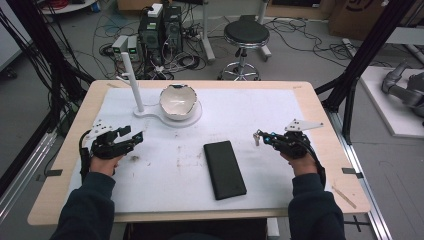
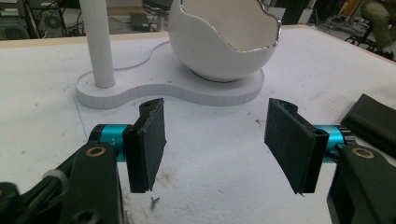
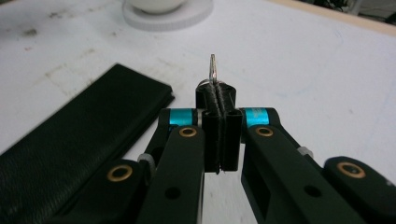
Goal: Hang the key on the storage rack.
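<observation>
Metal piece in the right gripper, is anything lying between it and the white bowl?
Nothing visible. Bare mat lies between the metal piece and the bowl; the black case sits nearer the person, off that line.

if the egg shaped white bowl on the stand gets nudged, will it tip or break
Probably both risks. The white bowl has a rounded bottom seated on a flat stand, so a nudge may rock or roll it. Its thin, jagged, glossy rim looks ceramic, likely brittle if knocked against the stand's upright post.

A robotics lab is indicated. Beyond the tongs, black computer towers [image 1: 161, 29] and tangled floor cables [image 1: 300, 37] are seen behind the wooden table [image 1: 320, 120]. A round black stool [image 1: 245, 34] and black frame struts [image 1: 367, 52] are placed nearby.
</observation>
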The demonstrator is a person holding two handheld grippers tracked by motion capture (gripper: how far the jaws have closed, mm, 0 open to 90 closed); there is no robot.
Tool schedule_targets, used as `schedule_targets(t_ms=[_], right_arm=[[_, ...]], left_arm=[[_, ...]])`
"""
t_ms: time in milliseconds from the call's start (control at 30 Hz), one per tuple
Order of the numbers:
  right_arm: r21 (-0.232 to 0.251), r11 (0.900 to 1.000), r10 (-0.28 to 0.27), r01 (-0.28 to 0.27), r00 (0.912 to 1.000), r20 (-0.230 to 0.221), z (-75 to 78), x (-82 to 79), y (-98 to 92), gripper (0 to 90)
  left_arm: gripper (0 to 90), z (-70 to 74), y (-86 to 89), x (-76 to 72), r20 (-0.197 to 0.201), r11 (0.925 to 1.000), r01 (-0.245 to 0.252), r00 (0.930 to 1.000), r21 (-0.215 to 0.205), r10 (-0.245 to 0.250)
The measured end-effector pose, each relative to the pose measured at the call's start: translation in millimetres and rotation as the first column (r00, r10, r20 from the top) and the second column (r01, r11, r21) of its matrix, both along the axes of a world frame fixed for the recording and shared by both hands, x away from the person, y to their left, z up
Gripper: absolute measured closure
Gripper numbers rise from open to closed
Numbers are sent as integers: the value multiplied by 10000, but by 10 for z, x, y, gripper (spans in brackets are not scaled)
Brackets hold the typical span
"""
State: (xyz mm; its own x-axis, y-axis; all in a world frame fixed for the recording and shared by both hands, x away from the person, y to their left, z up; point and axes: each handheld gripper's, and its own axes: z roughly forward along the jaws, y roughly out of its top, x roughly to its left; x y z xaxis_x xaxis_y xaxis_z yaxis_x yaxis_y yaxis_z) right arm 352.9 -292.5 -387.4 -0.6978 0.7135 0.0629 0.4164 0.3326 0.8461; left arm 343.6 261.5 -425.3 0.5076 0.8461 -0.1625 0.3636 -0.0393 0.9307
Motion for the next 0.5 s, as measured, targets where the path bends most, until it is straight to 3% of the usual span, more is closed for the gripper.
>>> schedule_targets(t_ms=[267,300,433,467,500], right_arm=[[170,9939,1081,-1091,9928,509,322,297,457,900],[147,9905,1355,-1367,9886,651,420,392,604,900],[236,9815,1871,-1902,9776,964,639,604,902,900],[236,9815,1871,-1902,9776,964,639,604,902,900],[266,9772,2067,-2107,9723,1087,750,717,1060,900]], left_arm=[[307,-8,-1,9,28,9999,-58,10000,100,58],[307,-9,2,9,31,9999,-57,10000,120,56],[307,-16,18,7,-13,9999,-83,10000,136,83],[307,-17,28,6,-16,9999,-93,10000,129,93],[310,-16,48,1,7,9998,-148,9999,103,148]])
